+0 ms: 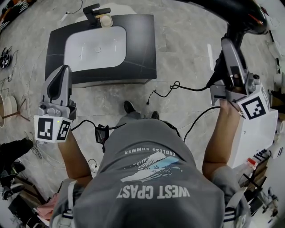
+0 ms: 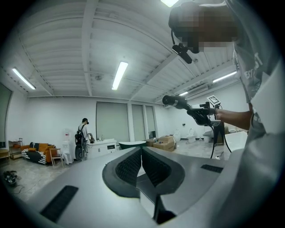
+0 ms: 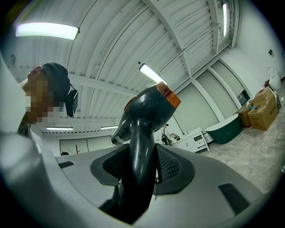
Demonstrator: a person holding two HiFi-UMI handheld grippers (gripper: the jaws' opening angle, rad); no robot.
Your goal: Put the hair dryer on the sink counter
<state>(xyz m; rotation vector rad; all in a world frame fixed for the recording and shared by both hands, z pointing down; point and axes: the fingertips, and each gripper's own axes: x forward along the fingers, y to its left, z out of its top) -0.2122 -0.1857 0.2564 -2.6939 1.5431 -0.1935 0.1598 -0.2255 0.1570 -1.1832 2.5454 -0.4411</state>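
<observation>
The dark sink counter (image 1: 142,49) with a white basin lies on the floor ahead, at the upper left of the head view. I hold the black hair dryer (image 1: 242,13) high at the upper right. My right gripper (image 1: 228,44) is shut on its handle, and its cord (image 1: 178,87) trails down to the floor. In the right gripper view the hair dryer (image 3: 149,107) stands upright, its handle pinched between my right gripper's (image 3: 141,156) ribbed pads. My left gripper (image 1: 63,71) hovers just in front of the counter's left corner. Its pads meet in the left gripper view (image 2: 141,153), with nothing between them.
A black faucet (image 1: 95,10) and a small cup (image 1: 106,20) sit at the counter's far edge. A white cabinet (image 1: 260,136) stands close on my right. Cables and a power brick (image 1: 101,133) lie by my feet. Another person (image 2: 83,133) stands far across the room.
</observation>
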